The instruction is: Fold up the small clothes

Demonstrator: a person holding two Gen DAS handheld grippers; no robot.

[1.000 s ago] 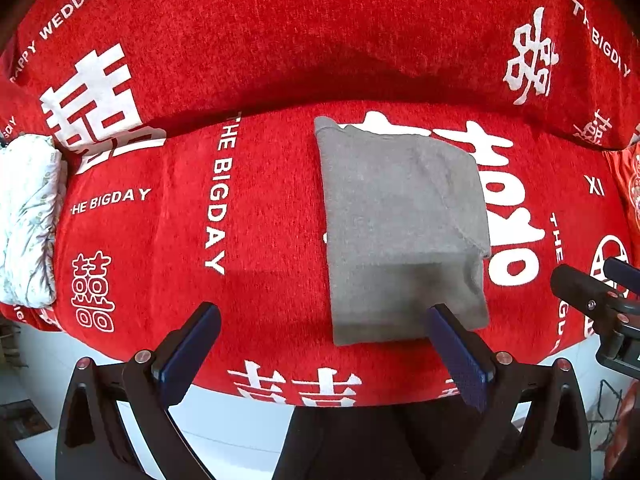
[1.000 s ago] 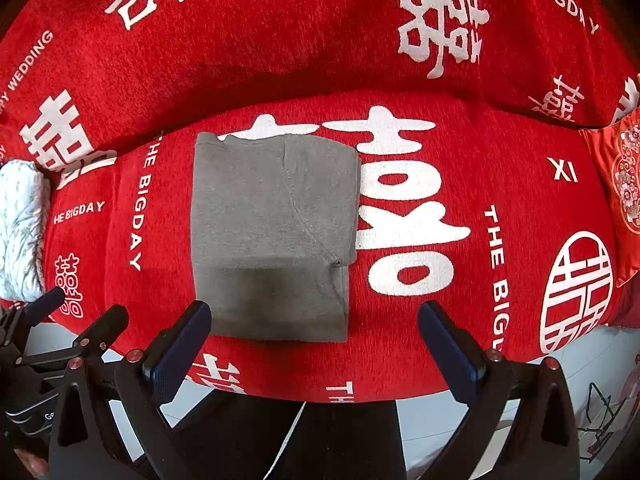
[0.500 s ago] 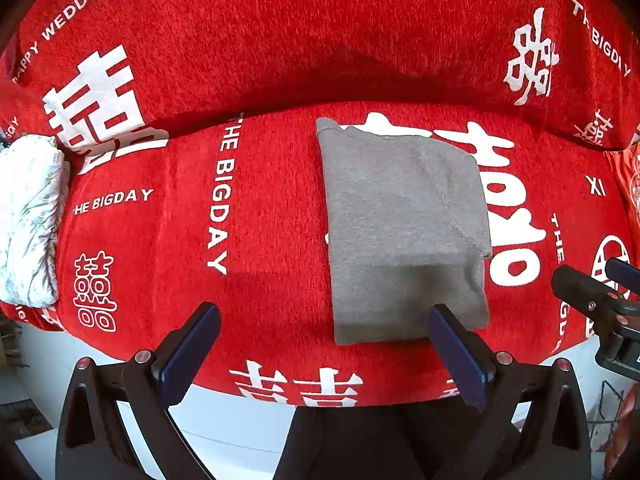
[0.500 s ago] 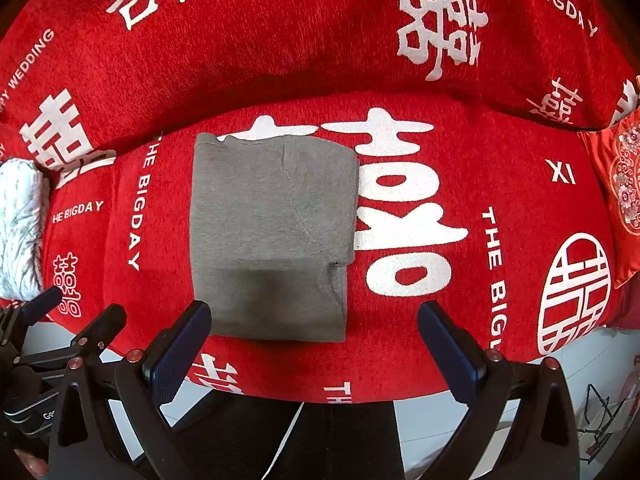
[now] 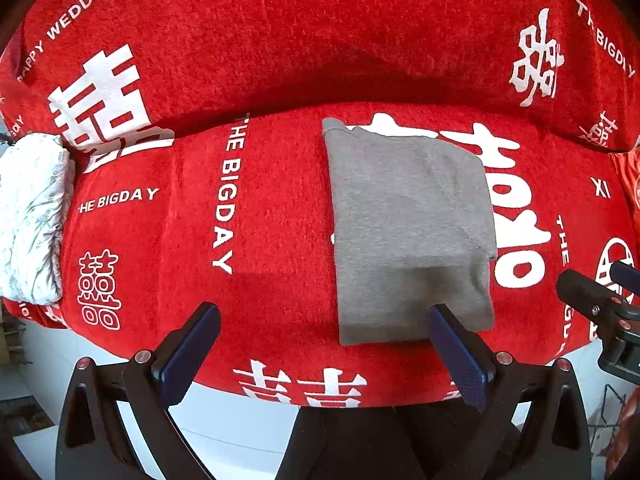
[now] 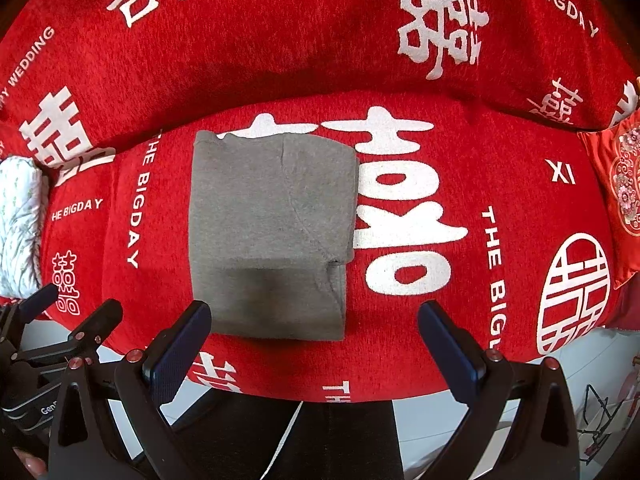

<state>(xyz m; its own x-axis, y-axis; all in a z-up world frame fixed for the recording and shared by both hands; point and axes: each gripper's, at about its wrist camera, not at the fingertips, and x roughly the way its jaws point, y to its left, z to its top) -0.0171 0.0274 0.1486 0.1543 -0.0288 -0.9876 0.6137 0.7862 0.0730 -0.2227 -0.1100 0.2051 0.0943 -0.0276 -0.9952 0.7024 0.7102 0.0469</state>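
Grey garment [image 5: 408, 232] is seen folded into a neat rectangle on the red sofa cover [image 5: 160, 240]. Left tongs [image 5: 324, 348] and right tongs [image 6: 316, 344] are held spread and empty near its front edge. Folding is judged nearly complete; perhaps one fold remains.

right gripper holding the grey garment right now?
No. The right gripper is open with nothing between its fingers, and the grey garment lies folded flat on the red cover.

Two wrist views side by side, downward over the same red cover [image 5: 280, 208], left view leftward.
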